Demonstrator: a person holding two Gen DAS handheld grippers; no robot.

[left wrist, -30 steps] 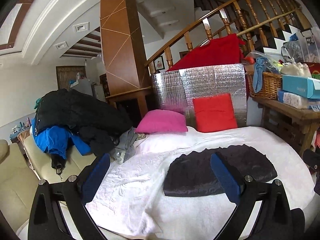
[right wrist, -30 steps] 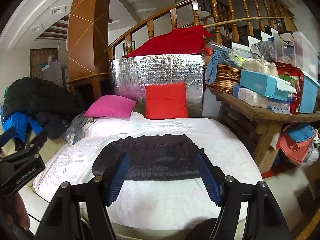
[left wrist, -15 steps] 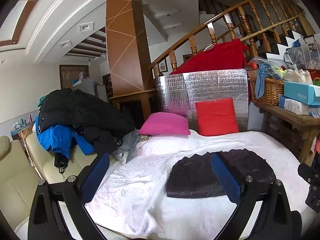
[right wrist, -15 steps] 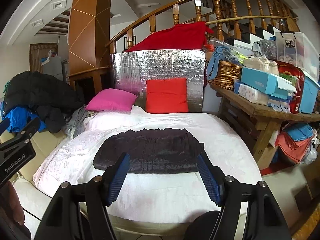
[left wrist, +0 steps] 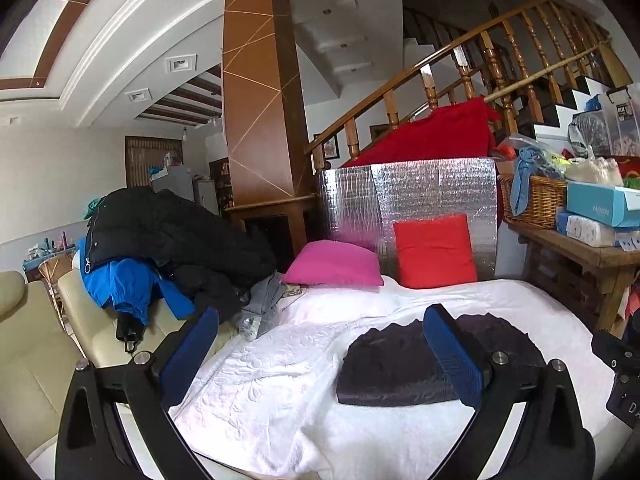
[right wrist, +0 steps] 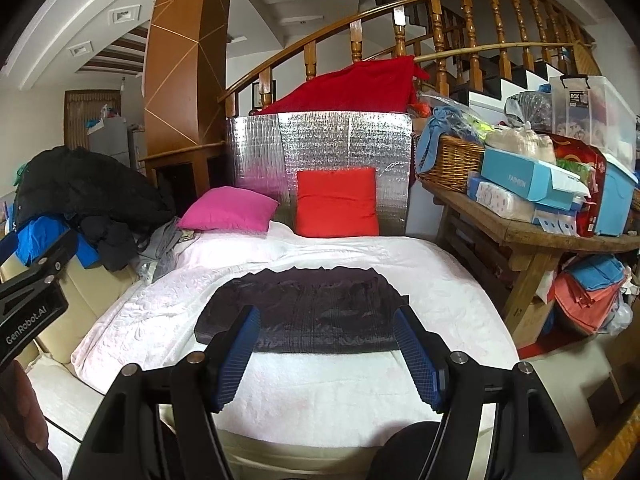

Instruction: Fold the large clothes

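Note:
A dark folded garment (right wrist: pixel 308 308) lies flat on the white quilted bed cover (right wrist: pixel 320 384); the left wrist view has it right of centre (left wrist: pixel 404 364). My right gripper (right wrist: pixel 326 356) hovers open in front of its near edge, blue pads apart, nothing between them. My left gripper (left wrist: pixel 320 350) is open too, off to the garment's left and back from it, holding nothing. Its body shows at the left edge of the right wrist view (right wrist: pixel 32 300).
A pile of black and blue jackets (left wrist: pixel 160 248) covers a cream sofa at the left. Pink pillow (left wrist: pixel 334 268) and red pillow (left wrist: pixel 434 250) lean at the bed's far end. A cluttered wooden table (right wrist: pixel 532 236) stands right, with bagged clothes (right wrist: pixel 588 292) beneath.
Both grippers have drawn back and slightly up from the bed; the folded garment appears a little farther away. Jaws unchanged, garment has not moved.

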